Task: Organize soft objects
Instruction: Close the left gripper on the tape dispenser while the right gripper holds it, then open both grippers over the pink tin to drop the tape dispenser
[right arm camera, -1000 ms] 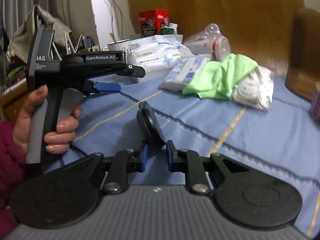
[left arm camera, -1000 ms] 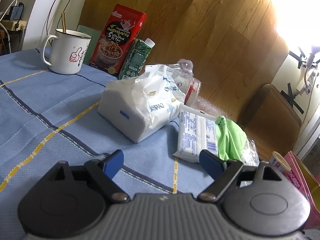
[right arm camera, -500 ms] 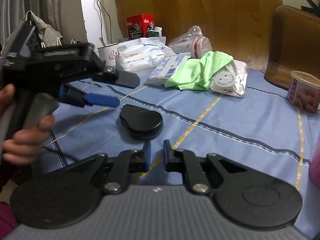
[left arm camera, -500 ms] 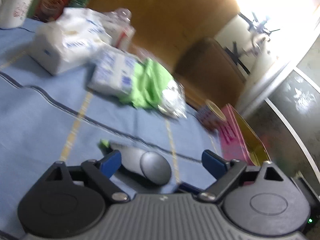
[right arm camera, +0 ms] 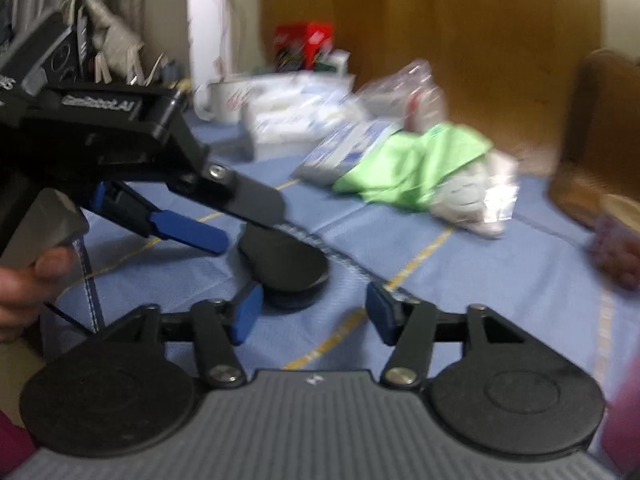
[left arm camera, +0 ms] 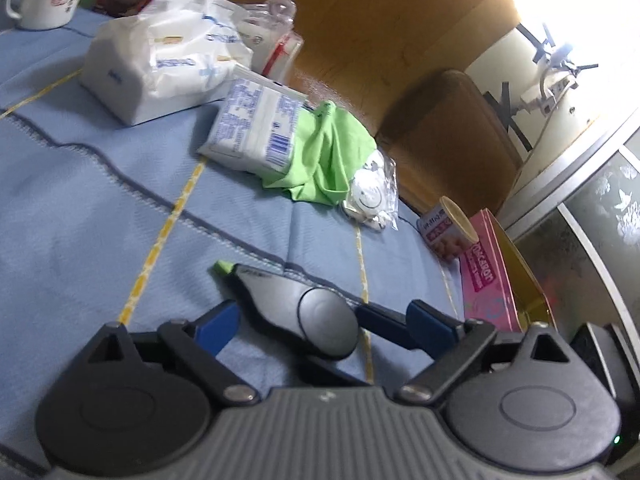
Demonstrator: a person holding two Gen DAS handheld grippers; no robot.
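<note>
Left gripper (left arm camera: pixel 326 326): blue fingers spread wide, low over the blue tablecloth (left arm camera: pixel 80 216). A dark teardrop-shaped gadget (left arm camera: pixel 296 304) with a green tip lies flat on the cloth between the fingers; contact with either pad cannot be told. Just right of it, the tips of the right gripper's blue fingers (left arm camera: pixel 384 322) reach in from that side.

Right gripper (right arm camera: pixel 314 312): fingers apart at a moderate gap, holding nothing. The same dark gadget (right arm camera: pixel 284 264) sits just ahead of its left finger, apart from it as far as the blur allows. The left gripper (right arm camera: pixel 188 236) crosses in from the left, angled down over the gadget.

Soft objects, ahead of the left gripper and well apart from it: green cloth (left arm camera: pixel 328 160) draped partly over a white tissue pack (left arm camera: pixel 256 128); a bagged white smiley item (left arm camera: pixel 370 196) touching the cloth's right edge; a larger white plastic-wrapped bundle (left arm camera: pixel 160 56) farther back left.

Right of the left gripper: a small can (left arm camera: pixel 448 228) and a pink box (left arm camera: pixel 484 272).
</note>
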